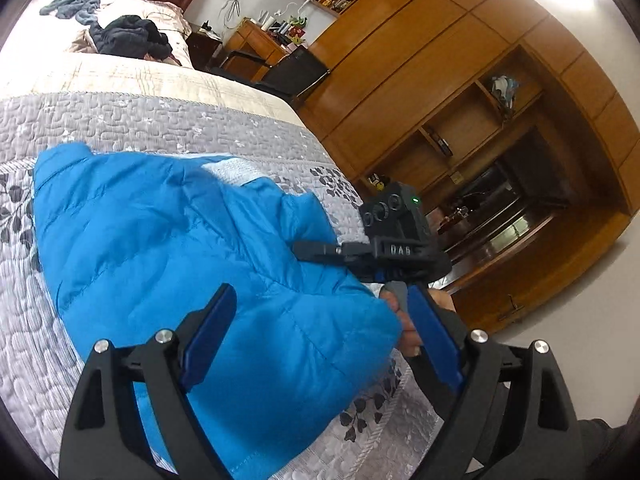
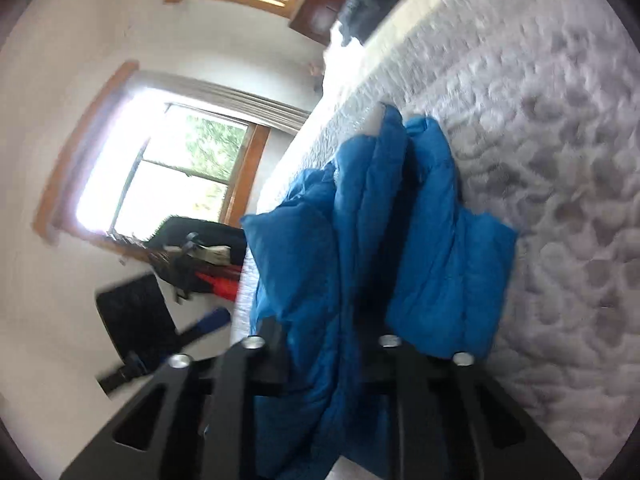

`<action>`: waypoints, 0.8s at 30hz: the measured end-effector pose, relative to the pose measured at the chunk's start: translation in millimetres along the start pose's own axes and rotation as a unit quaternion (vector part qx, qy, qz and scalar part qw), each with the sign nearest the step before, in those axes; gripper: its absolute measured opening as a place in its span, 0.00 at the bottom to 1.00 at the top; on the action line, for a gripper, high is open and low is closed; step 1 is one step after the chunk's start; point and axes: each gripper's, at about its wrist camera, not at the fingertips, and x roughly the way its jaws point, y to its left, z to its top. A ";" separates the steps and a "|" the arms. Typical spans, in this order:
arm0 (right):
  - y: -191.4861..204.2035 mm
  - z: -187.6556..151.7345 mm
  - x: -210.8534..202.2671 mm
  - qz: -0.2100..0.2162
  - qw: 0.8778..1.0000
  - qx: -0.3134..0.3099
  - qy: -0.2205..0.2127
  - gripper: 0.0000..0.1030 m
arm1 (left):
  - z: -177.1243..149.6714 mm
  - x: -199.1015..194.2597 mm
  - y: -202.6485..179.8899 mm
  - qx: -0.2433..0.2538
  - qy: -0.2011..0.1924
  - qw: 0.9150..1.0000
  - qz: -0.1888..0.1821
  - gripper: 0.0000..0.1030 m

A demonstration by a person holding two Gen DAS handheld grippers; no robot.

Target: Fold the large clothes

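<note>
I have the blue puffer jacket (image 1: 192, 248) lying on the grey quilted bedspread (image 1: 132, 124), close to the bed's near edge, with part of it already doubled over itself. My left gripper (image 1: 320, 336) hangs above the jacket's near end with its blue pads spread wide, gripping nothing. My right gripper (image 2: 332, 344) looks clamped on a thick bunch of the jacket: in the right wrist view blue fabric fills the space between the fingers and rises from them in a lifted fold, though that picture is blurred and the pads themselves are hidden by cloth. From the left wrist view the right gripper reaches in from the wardrobe side and bites the jacket's edge there.

What worries me is the padding. It is slick and puffy, so a grasp on a bunched wad may hold only the outer layer, and the inner layers could slide out as I carry the fold across. The lifted part is supported at one point only, so it may sag and land crooked, leaving a lumpy fold. The jacket also sits near the edge of the bedspread; a pull towards me could drag the whole thing off the bed. The motion blur suggests I am moving fast, which would make any slip more likely.
</note>
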 end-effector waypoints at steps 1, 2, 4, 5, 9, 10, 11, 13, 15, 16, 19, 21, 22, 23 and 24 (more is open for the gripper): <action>2.2 -10.3 -11.0 -0.007 1.000 -0.014 -0.020 0.15 | 0.5 -0.3 -1.0 0.003 -0.001 1.000 -0.006 0.84; 0.5 -17.4 -18.7 -0.013 0.999 -0.020 -0.031 0.15 | 0.6 -0.5 -1.6 0.004 -0.002 1.000 -0.011 0.84; -20.1 -29.8 -29.8 -0.015 0.999 -0.006 -0.043 0.15 | -0.1 7.2 -2.2 0.000 0.009 0.999 -0.034 0.84; -30.4 -33.9 -31.0 -0.013 0.999 0.004 -0.041 0.15 | -2.5 14.6 -3.1 0.001 0.016 0.999 -0.044 0.84; -64.4 -38.2 -24.3 0.013 0.998 0.047 -0.040 0.16 | -15.0 47.5 9.1 0.001 0.040 0.999 -0.034 0.83; -68.7 -39.2 -20.1 0.023 0.997 0.053 -0.041 0.16 | -16.8 51.1 13.0 0.003 0.040 0.999 -0.028 0.83; -71.6 -37.5 -16.6 0.031 0.997 0.056 -0.043 0.16 | -18.2 53.1 16.8 0.004 0.038 0.999 -0.023 0.82; -82.1 -37.5 -8.9 0.064 0.995 0.066 -0.041 0.16 | -19.8 53.2 23.1 0.003 0.037 0.999 -0.024 0.82; -95.9 -38.0 -9.3 0.090 0.992 0.079 -0.041 0.17 | -22.0 56.0 25.2 0.015 0.040 0.999 -0.016 0.79; -93.4 -35.8 -9.7 0.089 0.992 0.076 -0.037 0.20 | -23.0 58.8 25.5 0.014 0.045 0.999 -0.010 0.79; -81.0 -29.6 -32.5 0.065 0.995 0.056 -0.045 0.36 | -17.8 44.0 17.2 0.004 0.042 0.999 -0.005 0.76; -68.1 -25.4 -64.8 0.045 0.994 0.038 -0.089 0.45 | -14.8 26.4 1.4 0.018 0.019 0.999 -0.031 0.77; -57.7 -21.0 -83.6 0.029 0.993 0.021 -0.116 0.45 | -14.8 20.3 -9.8 0.027 0.013 0.999 -0.044 0.79; -47.2 -18.3 -93.6 0.024 0.992 0.004 -0.123 0.44 | -16.3 19.4 -18.0 0.034 0.015 0.998 -0.058 0.79; -34.6 -14.7 -97.2 0.025 0.992 -0.019 -0.119 0.43 | -18.3 22.0 -25.7 0.039 0.023 0.996 -0.073 0.79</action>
